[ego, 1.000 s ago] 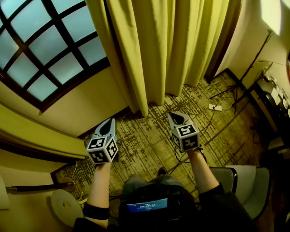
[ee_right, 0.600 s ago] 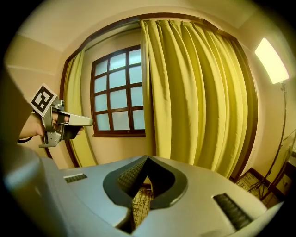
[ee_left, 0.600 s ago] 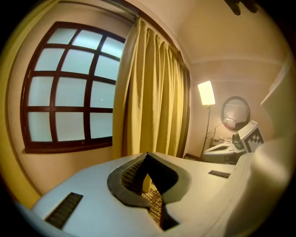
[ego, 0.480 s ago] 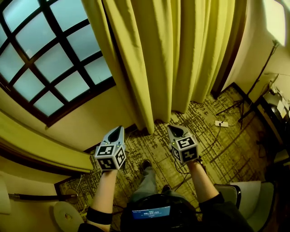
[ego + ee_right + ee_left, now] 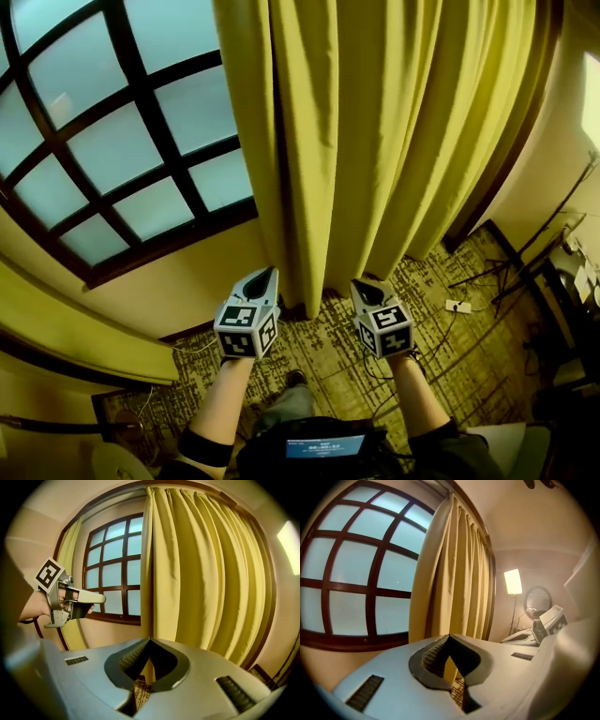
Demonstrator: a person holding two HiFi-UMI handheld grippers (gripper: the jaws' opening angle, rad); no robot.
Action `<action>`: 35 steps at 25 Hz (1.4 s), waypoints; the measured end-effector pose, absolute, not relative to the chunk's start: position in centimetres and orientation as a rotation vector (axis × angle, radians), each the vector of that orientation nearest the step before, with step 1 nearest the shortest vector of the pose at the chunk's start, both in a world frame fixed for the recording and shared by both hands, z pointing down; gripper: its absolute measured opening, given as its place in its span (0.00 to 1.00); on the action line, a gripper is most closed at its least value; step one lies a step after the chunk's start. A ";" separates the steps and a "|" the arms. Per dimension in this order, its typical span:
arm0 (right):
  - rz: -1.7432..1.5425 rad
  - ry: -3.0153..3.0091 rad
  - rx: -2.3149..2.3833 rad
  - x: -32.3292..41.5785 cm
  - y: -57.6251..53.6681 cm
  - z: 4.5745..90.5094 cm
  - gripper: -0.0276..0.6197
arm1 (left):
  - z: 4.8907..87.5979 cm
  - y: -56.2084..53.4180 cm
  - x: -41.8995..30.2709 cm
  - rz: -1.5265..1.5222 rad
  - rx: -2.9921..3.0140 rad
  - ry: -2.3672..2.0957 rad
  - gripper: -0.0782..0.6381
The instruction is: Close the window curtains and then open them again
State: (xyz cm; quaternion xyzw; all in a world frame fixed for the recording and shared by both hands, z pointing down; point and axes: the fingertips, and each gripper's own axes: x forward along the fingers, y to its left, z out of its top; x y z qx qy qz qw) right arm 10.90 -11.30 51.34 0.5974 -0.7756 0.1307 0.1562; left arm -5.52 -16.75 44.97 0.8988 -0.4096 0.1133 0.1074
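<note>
Grippers: left gripper, right gripper, jaws together, empty; aimed at curtain edge at twelve o'clock, window bare at ten, presumably lining up to draw it across.

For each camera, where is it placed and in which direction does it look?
Head view: on the person's head, looking steeply down at carpet, curtain and window; both forearms, left gripper and right gripper show.
Left gripper view: on the left gripper, facing window and curtain edge; its shut jaws show, the right gripper at right.
Right gripper view: on the right gripper, facing the curtain; its shut jaws and the left gripper in a hand show.
Shared: all three show curtain and window.
</note>
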 end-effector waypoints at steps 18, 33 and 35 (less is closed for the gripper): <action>-0.206 -2.401 1.738 4.0 -33.4 27.2 0.07 | 17.7 -37.6 -1.6 -0.093 3.063 -1.440 0.66; -0.528 -2.445 1.734 4.2 -38.4 12.1 0.07 | -0.4 -41.0 1.0 -0.232 3.171 -1.669 0.75; -0.544 -2.445 1.754 4.7 -38.9 10.9 0.07 | -1.8 -41.2 1.5 -0.240 3.185 -1.681 0.75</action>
